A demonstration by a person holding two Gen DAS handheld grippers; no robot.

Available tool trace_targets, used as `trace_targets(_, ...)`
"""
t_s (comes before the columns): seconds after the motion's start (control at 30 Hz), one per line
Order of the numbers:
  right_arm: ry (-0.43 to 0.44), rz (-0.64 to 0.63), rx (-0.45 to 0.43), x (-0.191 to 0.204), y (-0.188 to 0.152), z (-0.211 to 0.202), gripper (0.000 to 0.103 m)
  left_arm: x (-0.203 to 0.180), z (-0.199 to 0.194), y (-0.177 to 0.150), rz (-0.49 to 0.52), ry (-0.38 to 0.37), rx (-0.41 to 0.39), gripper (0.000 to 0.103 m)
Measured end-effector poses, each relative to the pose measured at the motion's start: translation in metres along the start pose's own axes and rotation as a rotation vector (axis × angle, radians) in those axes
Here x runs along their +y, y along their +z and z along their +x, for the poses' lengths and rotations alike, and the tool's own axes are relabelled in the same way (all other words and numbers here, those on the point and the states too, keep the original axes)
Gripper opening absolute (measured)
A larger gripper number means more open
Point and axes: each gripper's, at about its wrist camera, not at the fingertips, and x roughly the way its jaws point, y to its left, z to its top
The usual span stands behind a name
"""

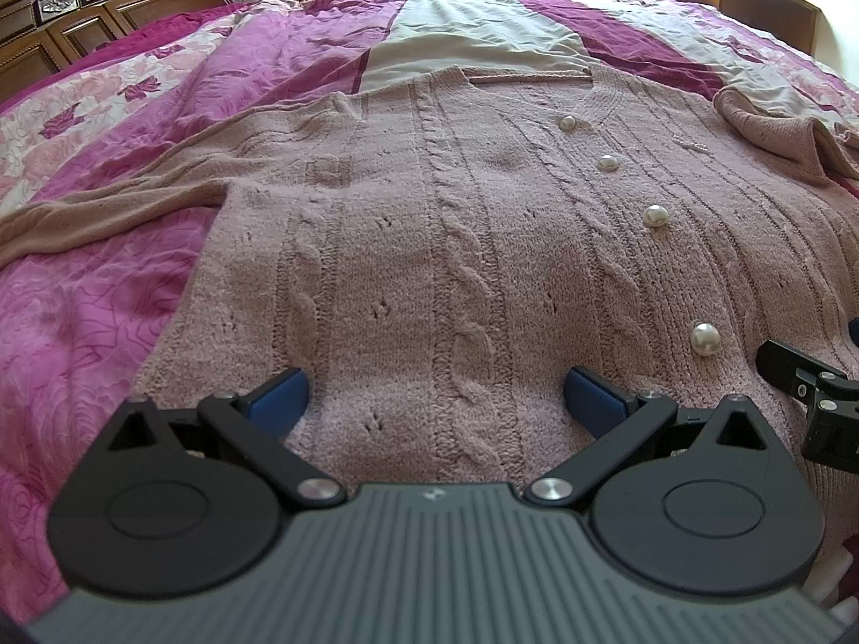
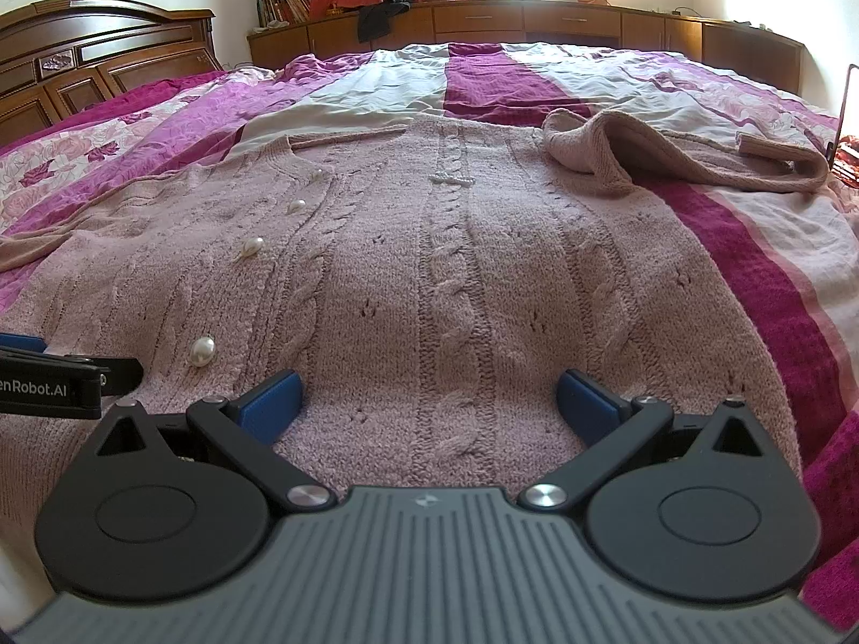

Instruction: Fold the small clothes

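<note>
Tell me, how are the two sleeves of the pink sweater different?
The left sleeve lies stretched out flat across the bedspread; the right sleeve is bunched up. The left sleeve runs nearly straight away from the sweater; the right sleeve bends back on itself. Both are the same dusty pink knit.

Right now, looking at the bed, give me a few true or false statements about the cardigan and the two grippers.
1. The pink cardigan lies spread flat on the bedspread. True.
2. The left hand-held gripper is clamped on the hem. False: it is open over the knit.
3. The right hand-held gripper is open. True.
4. The pearl buttons are black. False: white.
5. The right sleeve lies perfectly straight. False: it is bunched and folded over.
</note>
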Motion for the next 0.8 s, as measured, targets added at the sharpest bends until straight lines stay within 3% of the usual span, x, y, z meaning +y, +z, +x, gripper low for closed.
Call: trace_targets(0.8,-0.021,-0.021,0.050,0.0035,0.0061,0.0063,0.103,0.0013,0.0040,0.0033,0.004,-0.003,0.030,0.103)
